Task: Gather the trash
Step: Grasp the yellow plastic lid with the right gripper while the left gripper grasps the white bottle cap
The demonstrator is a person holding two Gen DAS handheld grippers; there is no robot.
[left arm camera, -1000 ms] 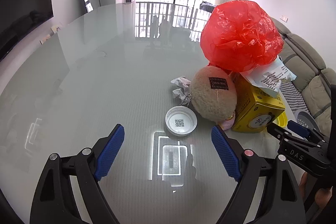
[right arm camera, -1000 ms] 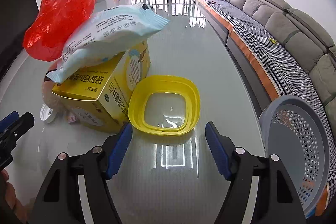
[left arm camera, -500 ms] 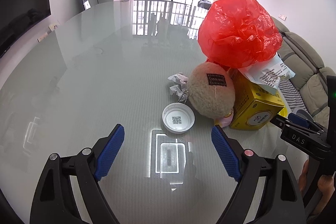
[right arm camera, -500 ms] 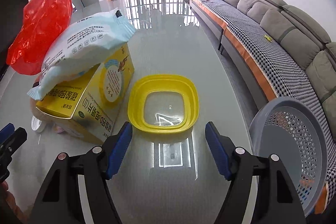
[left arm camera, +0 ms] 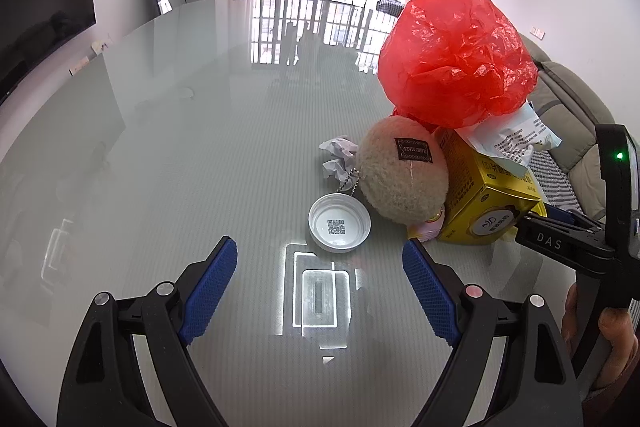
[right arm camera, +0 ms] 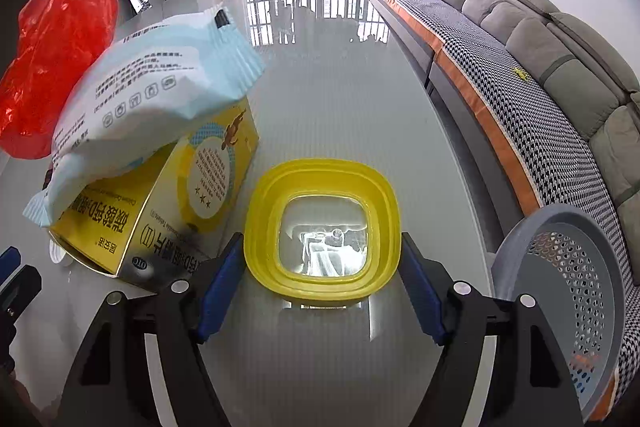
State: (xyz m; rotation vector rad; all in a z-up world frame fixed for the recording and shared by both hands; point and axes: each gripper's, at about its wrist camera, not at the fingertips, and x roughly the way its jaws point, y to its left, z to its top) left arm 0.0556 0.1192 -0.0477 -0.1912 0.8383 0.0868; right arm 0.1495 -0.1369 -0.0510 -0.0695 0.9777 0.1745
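In the left wrist view my left gripper is open and empty above the glass table. Just ahead lies a white bottle cap, with crumpled paper behind it. A red plastic bag sits on a yellow box with a wipes packet. In the right wrist view my right gripper is open, its fingers either side of a yellow square lid. The yellow box, wipes packet and red bag are to its left.
A beige plush ball with a chain leans against the box. A grey perforated basket stands at the table's right edge. A sofa runs along the right. The right gripper shows at the edge of the left wrist view.
The right gripper has moved forward, so the yellow lid now lies between its fingertips. The left gripper has shifted slightly closer to the cap and plush ball. Both jaws stay open.
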